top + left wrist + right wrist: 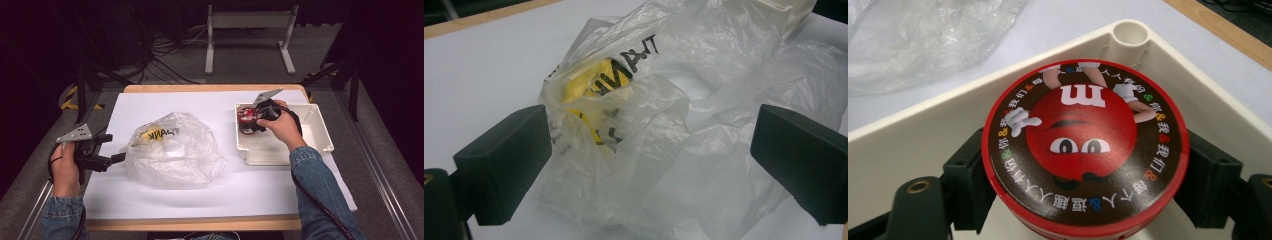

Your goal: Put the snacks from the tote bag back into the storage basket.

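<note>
Tin [1085, 150] clamped in your right hand-held gripper [256, 120] over tray's [320, 131] left end; tilt it and it slips; left hand-held gripper [107, 150] gapes beside bag [172, 150].

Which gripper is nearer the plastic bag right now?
Left. The left gripper sits open at the bag's left edge, jaws either side of its folds. The right gripper is off in the white tray, clamped around the red tin.

Probably lab: floor cables [165, 55], dark surrounds
</note>
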`<act>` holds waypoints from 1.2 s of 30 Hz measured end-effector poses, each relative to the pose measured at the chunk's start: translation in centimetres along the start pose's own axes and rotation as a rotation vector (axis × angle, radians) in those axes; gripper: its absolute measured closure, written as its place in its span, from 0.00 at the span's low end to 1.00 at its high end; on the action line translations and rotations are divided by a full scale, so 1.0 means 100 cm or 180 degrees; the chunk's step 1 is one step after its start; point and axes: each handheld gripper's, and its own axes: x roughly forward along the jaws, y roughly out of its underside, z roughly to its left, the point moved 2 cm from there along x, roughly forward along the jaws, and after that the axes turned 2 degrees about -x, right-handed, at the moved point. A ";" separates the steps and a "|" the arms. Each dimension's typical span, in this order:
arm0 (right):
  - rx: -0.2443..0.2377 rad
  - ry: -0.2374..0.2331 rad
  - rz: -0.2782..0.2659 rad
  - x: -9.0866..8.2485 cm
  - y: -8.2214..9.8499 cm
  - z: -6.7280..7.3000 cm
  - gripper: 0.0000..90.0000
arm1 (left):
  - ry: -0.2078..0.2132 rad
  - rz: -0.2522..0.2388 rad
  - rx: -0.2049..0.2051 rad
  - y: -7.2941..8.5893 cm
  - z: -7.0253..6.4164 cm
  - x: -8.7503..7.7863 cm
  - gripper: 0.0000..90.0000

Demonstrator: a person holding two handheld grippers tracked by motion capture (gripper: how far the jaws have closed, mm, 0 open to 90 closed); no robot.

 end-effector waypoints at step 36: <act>0.0247 0.0030 -0.0318 -0.034 -0.002 0.010 0.04 | 0.0011 0.0075 -0.0083 0.007 -0.003 0.012 0.03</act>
